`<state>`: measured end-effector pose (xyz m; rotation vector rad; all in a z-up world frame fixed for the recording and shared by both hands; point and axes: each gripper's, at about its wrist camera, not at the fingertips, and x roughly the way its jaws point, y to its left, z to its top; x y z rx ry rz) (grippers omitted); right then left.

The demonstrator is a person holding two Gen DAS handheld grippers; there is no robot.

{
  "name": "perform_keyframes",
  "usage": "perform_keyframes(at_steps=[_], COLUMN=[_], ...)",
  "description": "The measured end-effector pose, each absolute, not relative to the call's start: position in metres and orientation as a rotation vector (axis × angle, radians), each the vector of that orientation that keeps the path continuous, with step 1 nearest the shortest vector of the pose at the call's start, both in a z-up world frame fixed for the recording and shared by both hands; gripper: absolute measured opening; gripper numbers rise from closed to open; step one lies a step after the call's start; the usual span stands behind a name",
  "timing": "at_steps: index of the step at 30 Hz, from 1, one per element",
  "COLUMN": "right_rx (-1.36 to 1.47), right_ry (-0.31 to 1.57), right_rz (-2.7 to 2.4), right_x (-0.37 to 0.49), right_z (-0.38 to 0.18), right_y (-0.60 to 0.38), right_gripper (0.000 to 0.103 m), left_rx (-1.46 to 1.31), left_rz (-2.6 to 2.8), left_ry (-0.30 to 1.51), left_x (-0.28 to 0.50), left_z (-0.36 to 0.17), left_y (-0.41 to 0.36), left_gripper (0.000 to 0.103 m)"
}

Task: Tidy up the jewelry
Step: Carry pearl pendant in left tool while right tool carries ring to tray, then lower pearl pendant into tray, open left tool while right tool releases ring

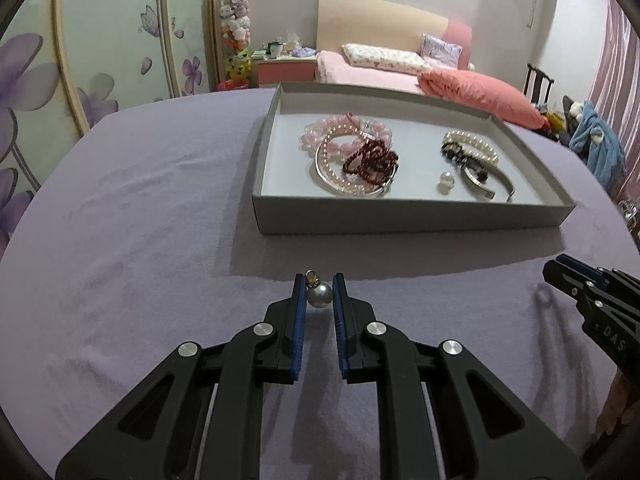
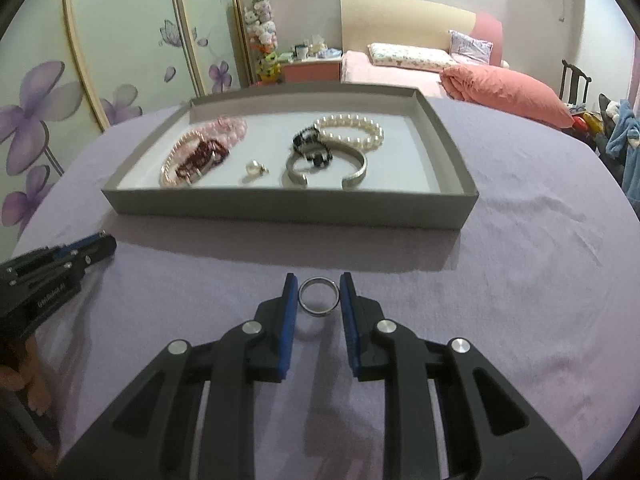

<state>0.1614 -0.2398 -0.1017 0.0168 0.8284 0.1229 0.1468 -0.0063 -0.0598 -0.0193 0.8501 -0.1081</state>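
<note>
Looking at both hands: you've got one small piece sitting between each set of jaws, and the grey tray (image 1: 400, 216) dead ahead of both.
Left gripper (image 1: 319, 292): jaws narrowed around the pearl pendant (image 1: 319, 294); the left pad looks like it's touching, there's maybe a sliver on the right, so I can't tell if you've actually got it pinched yet.
Pendant lie: round bead with the little gold bail pointing away from you toward the tray, so its long axis runs along your fingers.
Right gripper (image 2: 319, 296): jaws either side of the silver ring (image 2: 319, 295), which faces the camera with its hole open to you; pads look right at the band, but clamped or just flanking, can't tell.
Where they sit: both pieces near the tray's front wall, over the lilac tablecloth (image 1: 140, 240).
Which hand is nearer: pretty even; left lines up with the tray's left half, right with the middle.
Already in the tray: pink and dark red beads (image 1: 370, 160) on the left, a loose pearl (image 1: 445, 180) near the front wall, white pearl bracelet (image 2: 352, 130) and a metal cuff (image 2: 356, 172) to the right.
Feel: pearl is smooth and round, so I'd guess it rolls out of a loose pinch; the ring is hard and slick; cloth is soft and slightly rumpled.
</note>
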Motion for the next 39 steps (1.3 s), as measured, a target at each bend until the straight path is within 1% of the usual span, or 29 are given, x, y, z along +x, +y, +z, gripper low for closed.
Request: perform_keyframes(at_steps=[8,15,21,30,39], right_rx=[0.021,0.035,0.037,0.009,0.019], right_ry=[0.711,0.552,0.425,0.278,0.267], right_rz=[0.135,0.124,0.108,0.048,0.033], right_x=[0.156,0.147,0.137,0.132,0.141], right_z=[-0.074,-0.047,-0.028,-0.016,-0.016], right_y=[-0.229,-0.225,-0.223,-0.220,-0.224], right_gripper=[0.022,0.022,0.022,0.022,0.022], left_rx=[-0.035,-0.009,0.029,0.024,0.018], left_rz=[-0.118,-0.095,-0.096,-0.103,-0.103], left_ry=[0.707,0.510,0.396,0.349,0.332], left_x=[0.134,0.123,0.116,0.122,0.122], left_z=[-0.031,-0.002,0.011,0.012,0.011], left_y=[-0.011,-0.018,-0.025,-0.030,-0.029], left_gripper=[0.014,0.014,0.014,0.014,0.014])
